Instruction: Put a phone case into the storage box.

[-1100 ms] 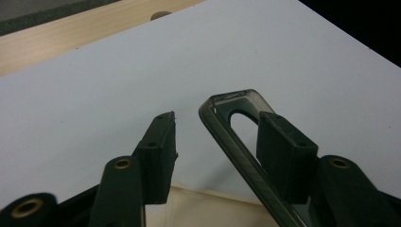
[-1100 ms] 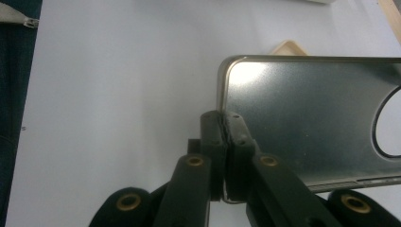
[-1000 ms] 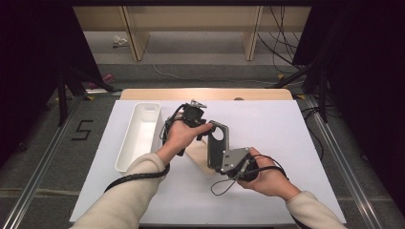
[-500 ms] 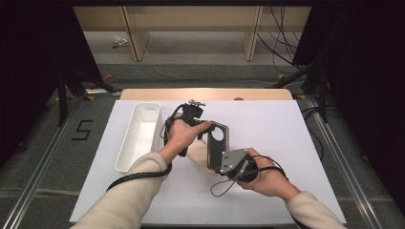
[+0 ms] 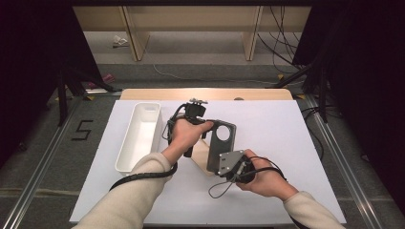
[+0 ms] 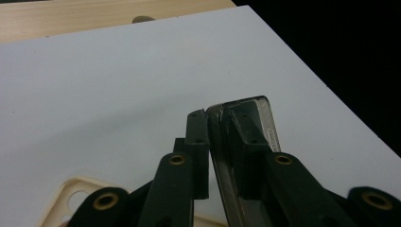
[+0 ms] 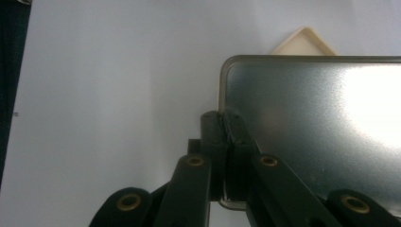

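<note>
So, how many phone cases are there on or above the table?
2. A grey case is raised above the middle of the white table; a beige case lies flat right under it. The white tray looks empty, so none seems hidden.

Lab: dark curtains [image 5: 28, 71], floor rails [image 5: 43, 157], cables [image 5: 282, 33].

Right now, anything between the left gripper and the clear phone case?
Nothing visible. The left gripper has just been closing its jaws and already straddles the edge of the clear phone case, pads apparently on it; the right gripper clamps another edge.
</note>
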